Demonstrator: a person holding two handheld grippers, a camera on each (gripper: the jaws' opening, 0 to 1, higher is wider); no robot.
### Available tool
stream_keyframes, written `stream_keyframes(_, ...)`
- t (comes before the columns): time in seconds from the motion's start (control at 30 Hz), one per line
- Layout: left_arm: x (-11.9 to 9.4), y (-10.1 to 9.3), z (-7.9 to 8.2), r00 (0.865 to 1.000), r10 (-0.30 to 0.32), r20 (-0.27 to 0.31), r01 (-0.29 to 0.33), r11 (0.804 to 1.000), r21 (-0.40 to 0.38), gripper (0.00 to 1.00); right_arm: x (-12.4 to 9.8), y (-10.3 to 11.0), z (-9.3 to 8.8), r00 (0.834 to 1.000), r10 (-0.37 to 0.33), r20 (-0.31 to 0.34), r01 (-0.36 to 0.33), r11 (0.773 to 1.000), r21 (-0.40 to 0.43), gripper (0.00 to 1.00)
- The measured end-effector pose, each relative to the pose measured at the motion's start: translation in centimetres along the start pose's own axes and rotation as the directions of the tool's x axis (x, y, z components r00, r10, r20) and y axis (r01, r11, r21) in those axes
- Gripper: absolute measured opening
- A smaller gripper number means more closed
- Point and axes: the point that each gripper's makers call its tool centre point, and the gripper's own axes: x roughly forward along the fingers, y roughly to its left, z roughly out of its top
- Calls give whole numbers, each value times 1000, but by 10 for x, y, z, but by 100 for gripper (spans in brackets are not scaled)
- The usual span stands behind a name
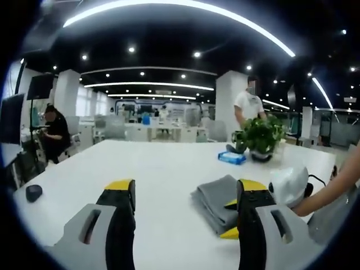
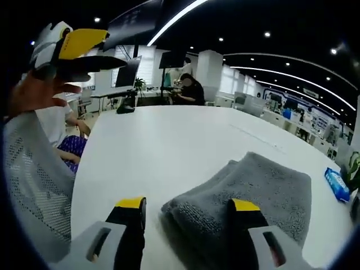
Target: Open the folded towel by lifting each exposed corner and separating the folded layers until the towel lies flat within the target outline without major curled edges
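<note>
A grey folded towel (image 1: 212, 203) lies on the white table (image 1: 157, 166), to the right of the middle in the left gripper view. My left gripper (image 1: 185, 188) hovers open above the table, its right jaw in front of the towel's right part. The right gripper (image 1: 230, 218) reaches in from the right in a person's hand, its yellow tips at the towel's near right edge. In the right gripper view the towel (image 2: 264, 191) lies close ahead. My right gripper (image 2: 188, 205) is open, one jaw over the towel and one over bare table beside its corner. The left gripper (image 2: 79, 45) is raised at the upper left.
A potted plant (image 1: 260, 135) and a blue packet (image 1: 232, 157) stand at the table's far right; the blue packet (image 2: 337, 184) lies beyond the towel. A small black object (image 1: 34, 192) rests near the left edge. A mesh chair back (image 2: 34, 169) is close. People stand and sit around the table.
</note>
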Motion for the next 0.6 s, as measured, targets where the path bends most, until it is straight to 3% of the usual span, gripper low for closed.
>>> stream_keyframes(0.33,1,3,-4,1000,11,-19,-10,1000,8,73,0,-11,0,1000,-29,-3,29,999,29,43)
stream_keyframes(0.5,0,3,-3,1000,18,-17,-18,1000,5,72,-2,-16,2,999,-40,-2,40,995,90,38)
stream_keyframes(0.6,-1,3,-3,1000,28,-13,-28,999,22,72,-2,-14,0,999,-41,-16,42,998,39,37)
